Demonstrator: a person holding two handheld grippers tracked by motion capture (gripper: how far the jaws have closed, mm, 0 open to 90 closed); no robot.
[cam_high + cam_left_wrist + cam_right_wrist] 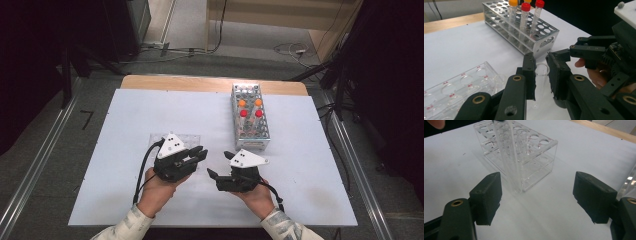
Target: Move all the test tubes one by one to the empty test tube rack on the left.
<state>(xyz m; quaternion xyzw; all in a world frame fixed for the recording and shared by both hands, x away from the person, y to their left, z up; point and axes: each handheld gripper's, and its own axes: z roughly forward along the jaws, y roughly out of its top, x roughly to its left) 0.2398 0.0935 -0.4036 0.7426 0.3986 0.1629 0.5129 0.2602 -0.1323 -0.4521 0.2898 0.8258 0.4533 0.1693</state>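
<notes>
- Clear plastic tube rack (176, 138) at left of centre on the white tabletop (125, 165), holes empty as far as visible, red marks beside the holes in the left gripper view (454, 87).
- Left gripper (200, 153) just right of that rack, held in a hand (157, 186) coming in from the bottom edge, sleeve pale and patterned.
- Jaws of the left gripper clamped on an uncapped clear test tube (540, 82); tube roughly upright, open mouth up between the jaws, lower end hanging just above the tabletop; touching or not, cannot tell.
- Same tube in the right gripper view (509, 157), a pale blurred column in front of the clear rack (534, 162).
- Right gripper (220, 166) just beside the left one, pointing toward it, near but apart; jaws spread wide, nothing between them.
- Metal tube rack (250, 117) farther back and to the right, well apart from both grippers.
- Four capped tubes standing in it: two orange-capped (242, 103) behind, two red-capped (243, 113) in front.
</notes>
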